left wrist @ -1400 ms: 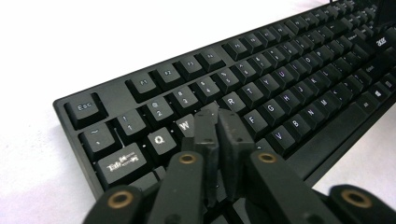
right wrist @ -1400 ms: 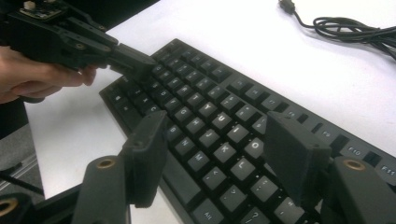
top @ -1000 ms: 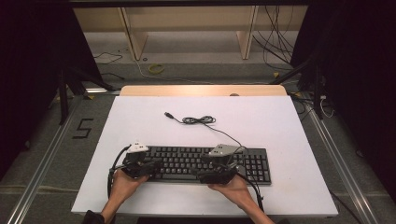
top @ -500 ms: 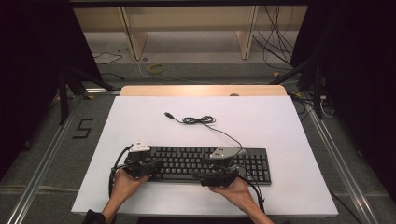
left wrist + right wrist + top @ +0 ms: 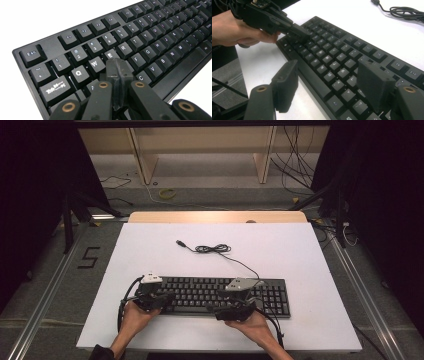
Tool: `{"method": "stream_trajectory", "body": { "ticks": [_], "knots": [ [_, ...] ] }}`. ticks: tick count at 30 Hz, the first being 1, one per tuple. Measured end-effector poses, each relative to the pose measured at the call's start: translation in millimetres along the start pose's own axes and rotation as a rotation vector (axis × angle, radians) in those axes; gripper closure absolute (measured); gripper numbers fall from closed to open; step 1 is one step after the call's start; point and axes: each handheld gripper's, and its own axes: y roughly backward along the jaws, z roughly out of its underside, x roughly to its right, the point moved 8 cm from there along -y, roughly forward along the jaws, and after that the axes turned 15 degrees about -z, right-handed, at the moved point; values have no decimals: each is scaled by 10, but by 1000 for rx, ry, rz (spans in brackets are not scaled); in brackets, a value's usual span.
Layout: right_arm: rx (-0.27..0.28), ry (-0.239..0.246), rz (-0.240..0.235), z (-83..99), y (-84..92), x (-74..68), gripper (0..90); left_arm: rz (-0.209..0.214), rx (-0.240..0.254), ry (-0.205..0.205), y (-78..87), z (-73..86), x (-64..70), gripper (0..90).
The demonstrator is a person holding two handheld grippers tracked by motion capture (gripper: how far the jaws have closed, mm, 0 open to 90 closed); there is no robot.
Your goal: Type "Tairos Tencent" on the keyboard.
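Note:
A black keyboard [image 5: 210,292] lies near the front of the white table [image 5: 280,250]. Its cable [image 5: 212,248] runs off in a loose coil toward the table's middle. My left gripper [image 5: 167,297] is over the keyboard's left end. In the left gripper view its jaws [image 5: 117,65] are shut together with nothing between them, tips down at the keys just below E and R on the keyboard [image 5: 150,37]. My right gripper [image 5: 220,300] hovers over the keyboard's middle, pointing left. Its jaws [image 5: 328,67] are open and empty above the keys [image 5: 337,55], and the left gripper [image 5: 297,32] shows beyond.
The table's front edge is close behind both hands. A wooden strip [image 5: 215,216] borders the far edge, with shelving [image 5: 200,150] and loose cables on the floor beyond. Metal rails [image 5: 45,295] run along both sides. The coiled cable [image 5: 404,11] lies behind the keyboard.

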Motion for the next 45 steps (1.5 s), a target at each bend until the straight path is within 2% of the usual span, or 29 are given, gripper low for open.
{"method": "stream_trajectory", "body": {
  "ticks": [9,13,20,23,26,30,32,37,45],
  "knots": [
    [4,-2,2,-6,4,4,347,4,8,15,30,-21,-2,891],
    [4,-2,3,-5,4,10,347,13,26,38,75,-52,-10,821],
    [6,-9,6,-4,5,23,348,59,67,76,189,-102,-12,714],
    [7,-11,6,-2,3,32,348,76,61,84,213,-99,-5,633],
    [7,-11,6,-1,-1,39,348,92,65,91,226,-103,15,512],
    [9,-14,3,-6,-9,37,348,92,90,85,245,-124,29,417],
    [8,-13,3,-11,-12,34,348,99,107,98,266,-136,29,379],
    [11,-16,-1,-24,-28,32,350,111,146,128,320,-159,8,344],
    [6,-23,-12,-46,-103,30,397,112,177,127,374,-153,4,309]
  ]
}}
